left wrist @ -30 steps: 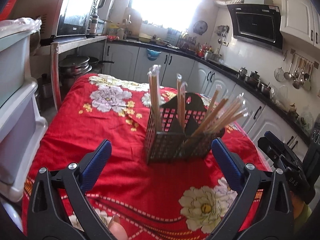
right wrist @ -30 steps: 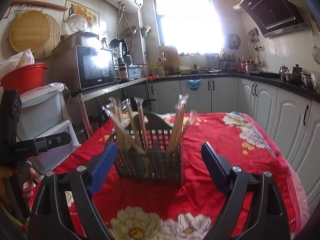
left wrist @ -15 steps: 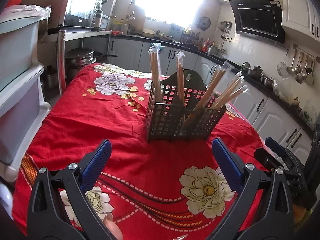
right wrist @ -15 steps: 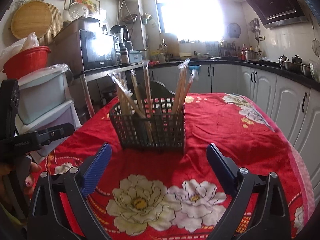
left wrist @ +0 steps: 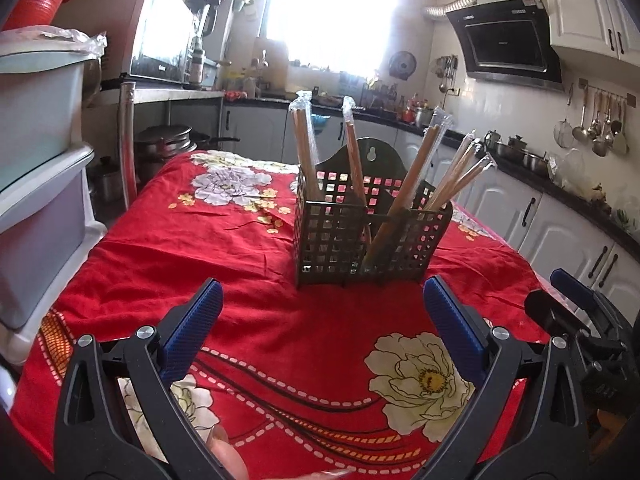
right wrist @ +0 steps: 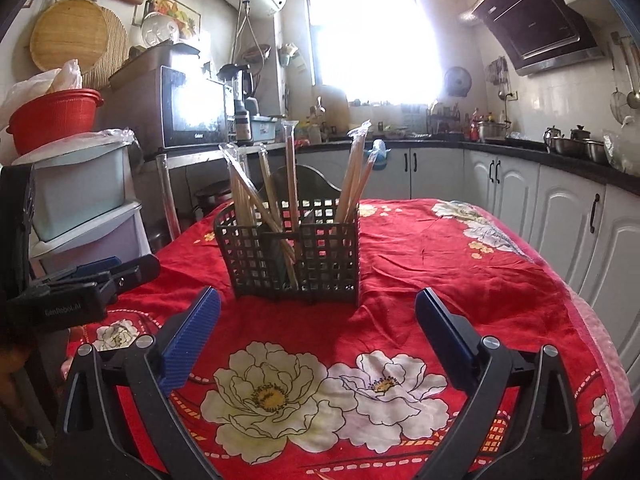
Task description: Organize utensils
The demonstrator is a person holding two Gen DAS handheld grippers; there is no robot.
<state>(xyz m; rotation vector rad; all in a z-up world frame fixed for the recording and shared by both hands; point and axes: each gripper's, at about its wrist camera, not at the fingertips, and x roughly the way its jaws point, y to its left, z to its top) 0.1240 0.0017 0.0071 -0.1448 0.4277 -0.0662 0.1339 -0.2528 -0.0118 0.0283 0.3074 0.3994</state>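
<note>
1 "GenRobot.AI" label (right wrist: pixel 63 309), left claw (right wrist: pixel 116 270)

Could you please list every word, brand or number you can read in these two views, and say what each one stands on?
"GenRobot.AI": white letters on the black body of the left gripper, seen in the right wrist view.
Brand on the grey microwave oven: too blurred to read.
Marks on the black range hood: too small to read.
White marks on the right gripper: not legible.

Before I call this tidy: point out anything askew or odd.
Only the wrapped chopsticks: several lean crossed and splayed in the black holder, others stand upright. The holder sits square on the red tablecloth; nothing spilled.
</note>
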